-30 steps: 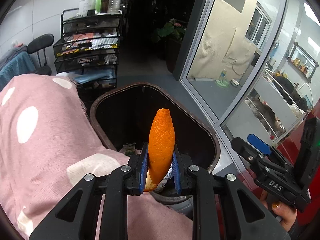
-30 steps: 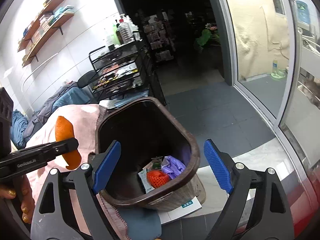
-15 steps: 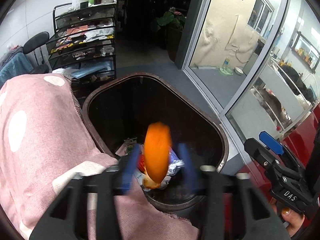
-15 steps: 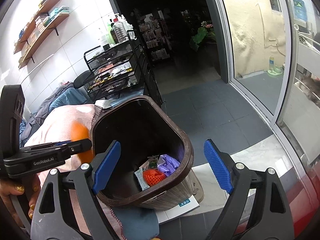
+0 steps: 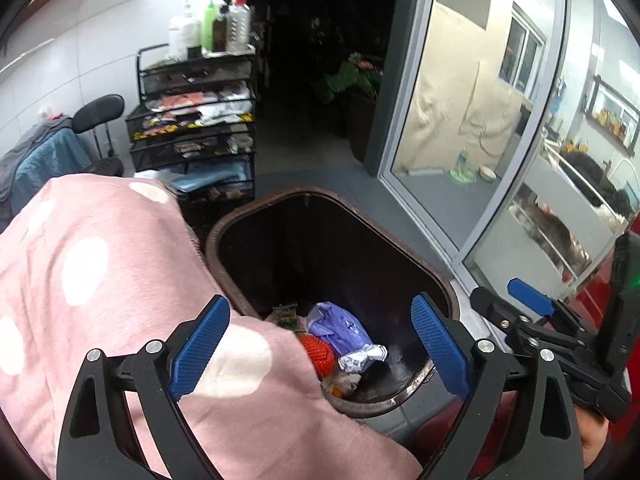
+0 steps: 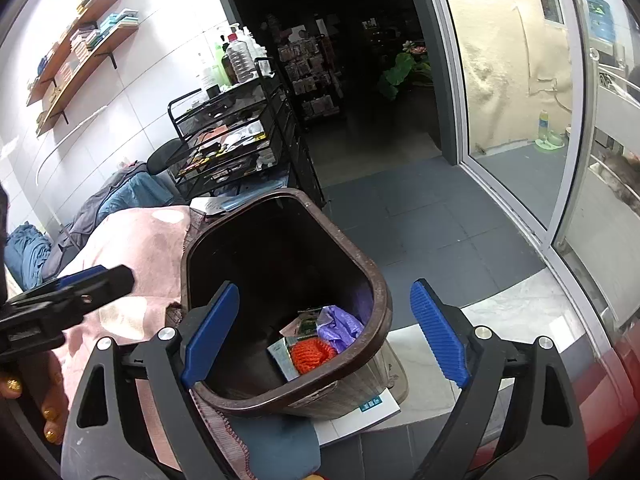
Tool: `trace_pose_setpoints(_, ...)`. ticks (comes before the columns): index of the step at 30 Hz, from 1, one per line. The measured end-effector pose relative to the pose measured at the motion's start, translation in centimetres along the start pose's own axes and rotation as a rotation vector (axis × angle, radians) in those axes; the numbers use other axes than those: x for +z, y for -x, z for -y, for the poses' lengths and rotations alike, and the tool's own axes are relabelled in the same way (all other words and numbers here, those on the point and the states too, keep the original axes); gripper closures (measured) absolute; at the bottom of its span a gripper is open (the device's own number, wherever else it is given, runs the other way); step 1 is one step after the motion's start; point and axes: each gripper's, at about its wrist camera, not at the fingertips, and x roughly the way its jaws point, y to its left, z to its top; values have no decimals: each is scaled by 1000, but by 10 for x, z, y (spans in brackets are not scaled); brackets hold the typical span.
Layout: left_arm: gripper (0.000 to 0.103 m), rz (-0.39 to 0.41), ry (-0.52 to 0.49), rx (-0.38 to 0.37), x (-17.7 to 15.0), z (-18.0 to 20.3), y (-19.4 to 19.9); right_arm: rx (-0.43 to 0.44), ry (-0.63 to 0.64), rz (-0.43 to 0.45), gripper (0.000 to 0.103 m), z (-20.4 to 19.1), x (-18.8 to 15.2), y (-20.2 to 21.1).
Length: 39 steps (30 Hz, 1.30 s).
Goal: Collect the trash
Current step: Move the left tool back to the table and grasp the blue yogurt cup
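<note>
The left gripper [image 5: 320, 344] has its two blue pads far apart, and its jaws are opening with nothing between them. It hangs over the brown trash bin [image 5: 448, 292]. The right gripper [image 6: 324, 332] is wide too and holds nothing; the near rim of the bin sits in the gap between its pads.

Inside the bin lie one orange net ball [image 6: 312, 354], one purple bag [image 5: 340, 328], one crumpled silver wrapper [image 5: 362, 358] and one green packet [image 6: 310, 320]. A bit of orange peel [image 5: 338, 392] peeks out at the bottom.

One pink blanket with white dots [image 5: 80, 280] lies right beside the bin. One black wire cart [image 5: 196, 120] stands behind, with about four bottles [image 5: 212, 24] on top. Two wooden shelves [image 6: 80, 48] hang on the wall. A white paper [image 6: 360, 412] sticks out from under the bin; its blue label is too small to read.
</note>
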Motion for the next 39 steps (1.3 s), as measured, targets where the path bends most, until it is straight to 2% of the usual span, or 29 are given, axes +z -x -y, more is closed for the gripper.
trace_pose_setpoints(10,6,138,-6,109,-19,-26,55,53,67,-10,15,-38,-2,-5)
trace_pose_setpoints(18,6,174,57,192,-39,-67,88,143,164,-14,15,-92,-2,-9)
trace_pose_setpoints(21,6,182,89,245,-50,-85,101,192,208,-19,15,-117,-3,-10)
trace_pose_setpoints(30,6,184,224,417,-85,-162,138,359,380,-37,15,-213,-17,-5)
trace_pose_setpoints(36,6,178,356,532,-111,-229,166,457,453,-51,14,-266,-27,-1)
trace_pose_setpoints(39,6,188,420,605,-124,-264,182,506,481,-87,14,-294,-34,-3)
